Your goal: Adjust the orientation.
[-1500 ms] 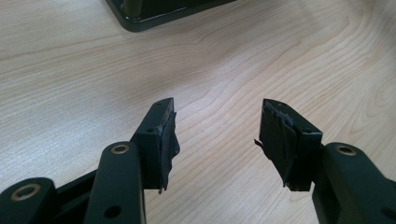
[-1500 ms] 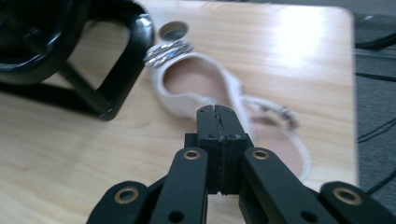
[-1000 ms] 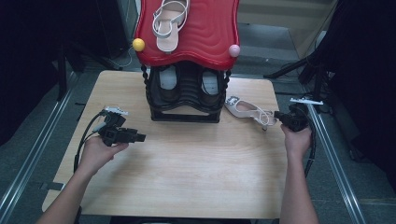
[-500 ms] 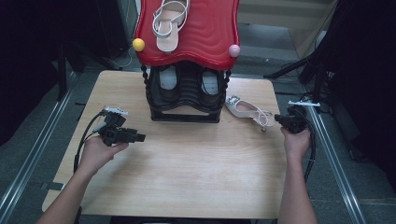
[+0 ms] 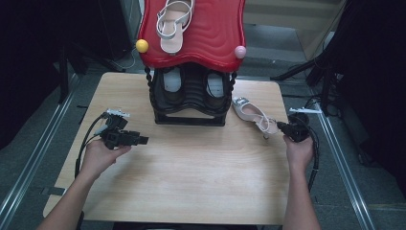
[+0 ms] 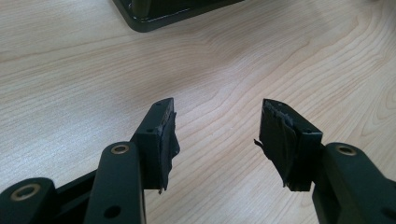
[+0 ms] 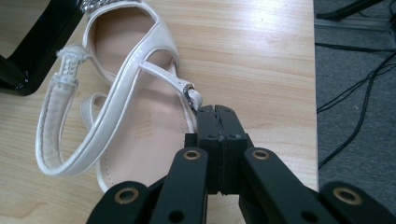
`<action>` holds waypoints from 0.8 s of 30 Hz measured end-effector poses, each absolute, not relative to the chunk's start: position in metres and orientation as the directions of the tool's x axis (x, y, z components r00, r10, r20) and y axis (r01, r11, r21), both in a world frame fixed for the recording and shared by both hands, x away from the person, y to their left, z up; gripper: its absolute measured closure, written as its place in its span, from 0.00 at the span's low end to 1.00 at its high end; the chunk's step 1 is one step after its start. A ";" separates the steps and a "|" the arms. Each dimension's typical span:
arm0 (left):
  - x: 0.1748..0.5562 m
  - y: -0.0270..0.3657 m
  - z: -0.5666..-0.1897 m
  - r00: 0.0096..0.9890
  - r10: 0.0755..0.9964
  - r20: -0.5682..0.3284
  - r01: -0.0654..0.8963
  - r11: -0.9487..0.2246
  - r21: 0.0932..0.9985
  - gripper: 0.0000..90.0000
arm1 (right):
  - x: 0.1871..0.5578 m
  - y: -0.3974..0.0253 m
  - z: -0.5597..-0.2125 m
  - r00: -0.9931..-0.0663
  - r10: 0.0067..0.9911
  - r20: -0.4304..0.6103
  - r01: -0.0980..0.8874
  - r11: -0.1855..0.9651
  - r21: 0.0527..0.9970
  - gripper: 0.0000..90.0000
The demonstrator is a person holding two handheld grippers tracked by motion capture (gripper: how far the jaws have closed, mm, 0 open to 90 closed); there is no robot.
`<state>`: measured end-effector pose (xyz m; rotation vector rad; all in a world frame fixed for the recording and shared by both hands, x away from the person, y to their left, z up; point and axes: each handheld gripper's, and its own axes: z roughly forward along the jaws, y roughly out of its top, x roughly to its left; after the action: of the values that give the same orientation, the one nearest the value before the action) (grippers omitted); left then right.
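On the wooden surface [image 5: 191,172] a white strappy sandal [image 5: 253,114] lies flat just to the right of the black shoe rack [image 5: 189,98], its toe end close to the rack's base and its heel end pointing toward the right edge of the surface. The right claw [image 5: 280,127] sits at that heel end, held in the person's right hand [image 5: 298,152]; in the right gripper view its jaws are pressed together with no gap, pinched at the sandal's [image 7: 126,107] thin strap beside a small metal buckle [image 7: 190,95], though the strap itself is hidden between the pads, so how much of it is gripped cannot be told. The left claw [image 5: 142,140] is well apart from the sandal, held in the left hand [image 5: 98,155] on the left part of the surface and pointing toward the middle; in the left gripper view its jaws stand wide with nothing between them, above bare wood, with a corner of the rack's base [image 6: 173,11] ahead. A second white sandal [image 5: 173,21] rests on the rack's red wavy top [image 5: 210,33], which carries a yellow ball [image 5: 141,46] at its left front corner and a pink ball [image 5: 240,51] at its right.
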<state>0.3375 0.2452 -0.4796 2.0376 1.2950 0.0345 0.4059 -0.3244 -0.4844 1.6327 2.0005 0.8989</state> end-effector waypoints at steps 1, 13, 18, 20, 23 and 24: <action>0.338 0.245 -0.480 0.498 0.801 -0.333 0.780 -0.246 0.575 0.51 | 0.405 -0.323 -0.484 -0.233 0.969 0.082 0.709 0.111 0.697 1.00; 0.345 0.247 -0.482 0.489 0.802 -0.343 0.784 -0.232 0.576 0.51 | 0.394 -0.317 -0.483 -0.249 0.961 0.119 0.713 0.098 0.694 1.00; 0.349 0.246 -0.483 0.495 0.799 -0.341 0.784 -0.241 0.573 0.51 | 0.390 -0.313 -0.483 -0.249 0.960 0.129 0.711 0.090 0.697 1.00; 0.350 0.245 -0.483 0.489 0.800 -0.347 0.786 -0.232 0.573 0.52 | 0.389 -0.312 -0.481 -0.255 0.956 0.142 0.705 0.084 0.704 1.00; 0.351 0.243 -0.483 0.493 0.799 -0.345 0.785 -0.237 0.572 0.52 | 0.388 -0.310 -0.482 -0.253 0.956 0.150 0.710 0.078 0.700 1.00; 0.351 0.242 -0.484 0.494 0.798 -0.345 0.785 -0.240 0.571 0.52 | 0.388 -0.309 -0.482 -0.259 0.955 0.144 0.710 0.087 0.699 1.00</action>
<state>0.3514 0.2423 -0.4836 2.0326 1.2978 0.0230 0.3883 -0.3089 -0.4823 1.6451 2.0230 0.9707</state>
